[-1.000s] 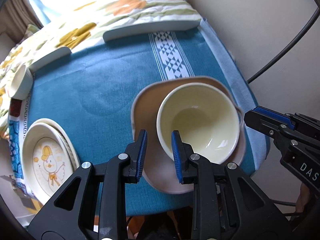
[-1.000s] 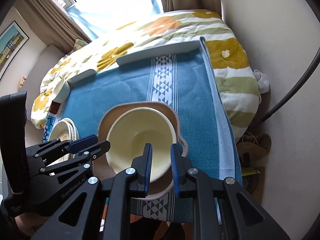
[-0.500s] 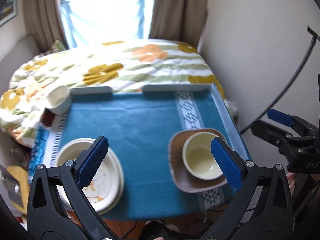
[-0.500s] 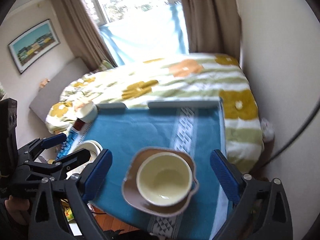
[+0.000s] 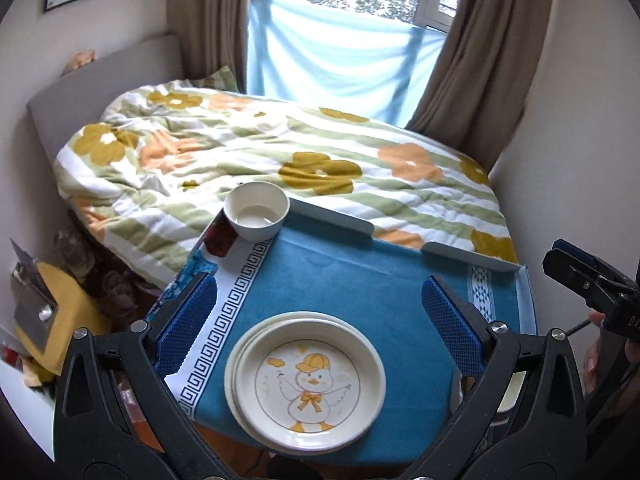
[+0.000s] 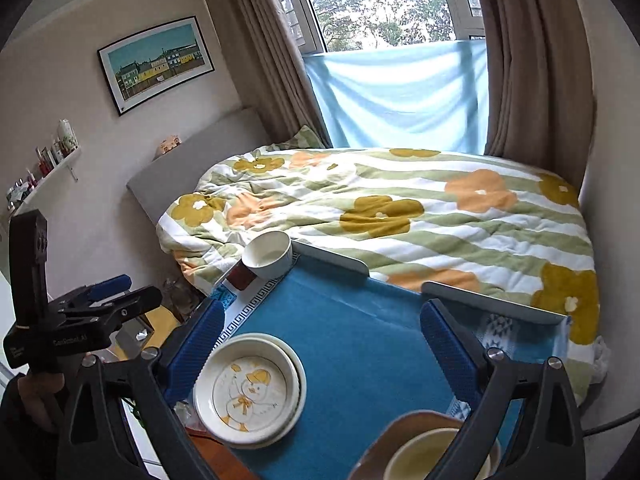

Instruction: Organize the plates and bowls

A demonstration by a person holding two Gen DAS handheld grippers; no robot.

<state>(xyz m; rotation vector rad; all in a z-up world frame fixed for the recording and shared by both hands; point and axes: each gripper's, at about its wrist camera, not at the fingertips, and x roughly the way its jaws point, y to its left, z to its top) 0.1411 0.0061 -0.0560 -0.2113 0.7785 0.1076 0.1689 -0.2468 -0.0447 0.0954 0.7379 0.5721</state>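
A stack of cream plates with a duck drawing on top [image 5: 306,380] lies at the near edge of the blue cloth [image 5: 340,280]; it also shows in the right wrist view [image 6: 250,390]. A white bowl [image 5: 257,210] stands at the far left corner, also seen in the right wrist view [image 6: 267,255]. A pale yellow bowl [image 6: 432,456] sits on a brown plate [image 6: 384,446] at the near right. My left gripper [image 5: 318,332] is open and empty above the duck plates. My right gripper [image 6: 318,350] is open and empty above the cloth.
The table stands against a bed with a flowered quilt [image 5: 280,160]. Grey raised edges [image 5: 332,214] line the table's far side. A wall is close on the right [image 6: 616,200]. Clutter lies on the floor at the left [image 5: 48,312].
Both grippers have opened wide, pulled up and back from the yellow bowl, and swung left. The duck plates now lie under the left gripper.
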